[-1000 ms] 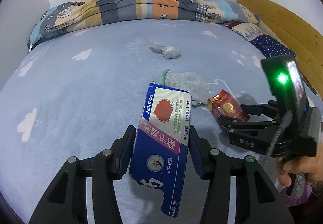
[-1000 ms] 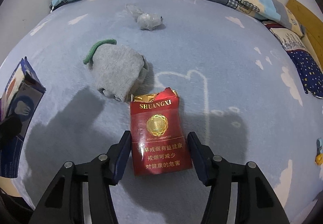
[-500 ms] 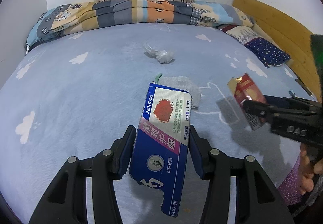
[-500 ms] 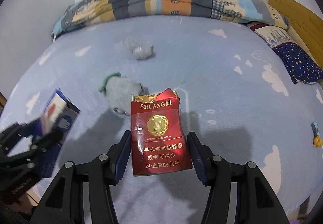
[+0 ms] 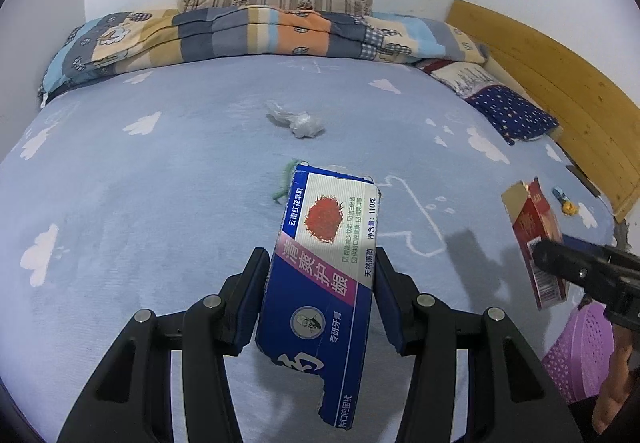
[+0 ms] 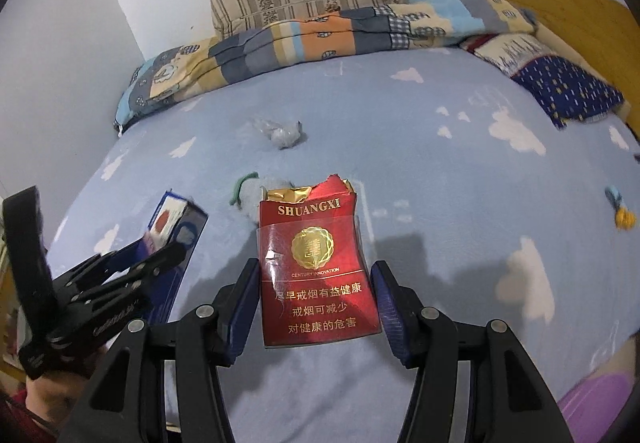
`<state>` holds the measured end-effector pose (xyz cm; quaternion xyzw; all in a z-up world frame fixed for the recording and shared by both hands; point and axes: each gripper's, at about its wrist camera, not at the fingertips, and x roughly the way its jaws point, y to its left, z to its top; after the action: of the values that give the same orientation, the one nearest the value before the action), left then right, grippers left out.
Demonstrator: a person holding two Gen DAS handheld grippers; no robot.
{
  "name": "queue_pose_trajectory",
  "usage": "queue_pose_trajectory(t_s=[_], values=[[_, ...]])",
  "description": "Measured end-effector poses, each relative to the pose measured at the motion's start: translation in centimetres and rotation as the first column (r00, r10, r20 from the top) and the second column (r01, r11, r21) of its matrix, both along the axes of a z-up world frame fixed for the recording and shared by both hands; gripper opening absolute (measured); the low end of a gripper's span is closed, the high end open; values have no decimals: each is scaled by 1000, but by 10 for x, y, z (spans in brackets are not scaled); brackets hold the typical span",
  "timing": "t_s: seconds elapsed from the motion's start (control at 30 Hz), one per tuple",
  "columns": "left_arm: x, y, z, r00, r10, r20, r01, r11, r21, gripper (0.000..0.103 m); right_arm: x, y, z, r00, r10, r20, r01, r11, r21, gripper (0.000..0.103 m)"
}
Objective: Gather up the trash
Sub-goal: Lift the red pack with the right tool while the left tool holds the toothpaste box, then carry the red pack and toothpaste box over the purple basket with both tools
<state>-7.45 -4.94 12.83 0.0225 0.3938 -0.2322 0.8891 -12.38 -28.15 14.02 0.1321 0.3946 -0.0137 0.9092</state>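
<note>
Left gripper (image 5: 318, 295), near-left in the scene, is clamped on the blue box (image 5: 324, 275), pads pressing both long sides; box is off the bed (image 5: 140, 203), torn at its near end. Past it, abt mid-bed, a grey sock (image 6: 250, 199) w/ green cuff lies mostly hidden behind the held items, and farther off a crumpled plastic wad (image 5: 300, 123) sits alone on the sheet. Right gripper (image 6: 316, 299) is clamped on the red pack (image 6: 316, 267), pack upright betw. the pads, torn open at top w/ gold foil showing, also clear of the sheet. Far right, near the bed edge, a small blue-yellow bit (image 6: 620, 211) lies on the sheet; can't tell what it is. Near-right corner, below bed level, shows a purple bin (image 5: 576, 347), perforated wall, only partly in view. Step in hand, by my read: both pieces are picked and lifted, so carry-to-bin is what's on. Next move prob. calls for swinging each gripper over the bin mouth and only then letting go, since both cartons are light and could flutter wide. Wad likely remains to collect; sock may not count as trash.
</note>
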Motion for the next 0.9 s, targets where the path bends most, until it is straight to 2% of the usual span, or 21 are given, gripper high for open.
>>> queue_pose_trajectory(t_s=[0.43, 0.67, 0.73, 0.83, 0.9], values=[[-51, -29, 4, 987, -155, 51, 152, 987, 44, 50, -59, -31, -2, 995, -104, -4, 104, 988, 116, 59], [-76, -39, 9, 981, -182, 64, 178, 982, 55, 50, -98, -32, 0, 994, -112, -6, 112, 992, 63, 59], [-83, -44, 10, 980, -189, 59, 186, 981, 50, 50, -112, -39, 5, 993, -115, 17, 112, 988, 105, 60], [-95, -53, 13, 977, -208, 54, 206, 977, 48, 50, -130, -41, 12, 990, -138, 35, 136, 989, 52, 60], [-107, -61, 15, 971, -230, 60, 227, 972, 57, 50, -142, -45, 12, 990, -137, 34, 135, 989, 60, 60]])
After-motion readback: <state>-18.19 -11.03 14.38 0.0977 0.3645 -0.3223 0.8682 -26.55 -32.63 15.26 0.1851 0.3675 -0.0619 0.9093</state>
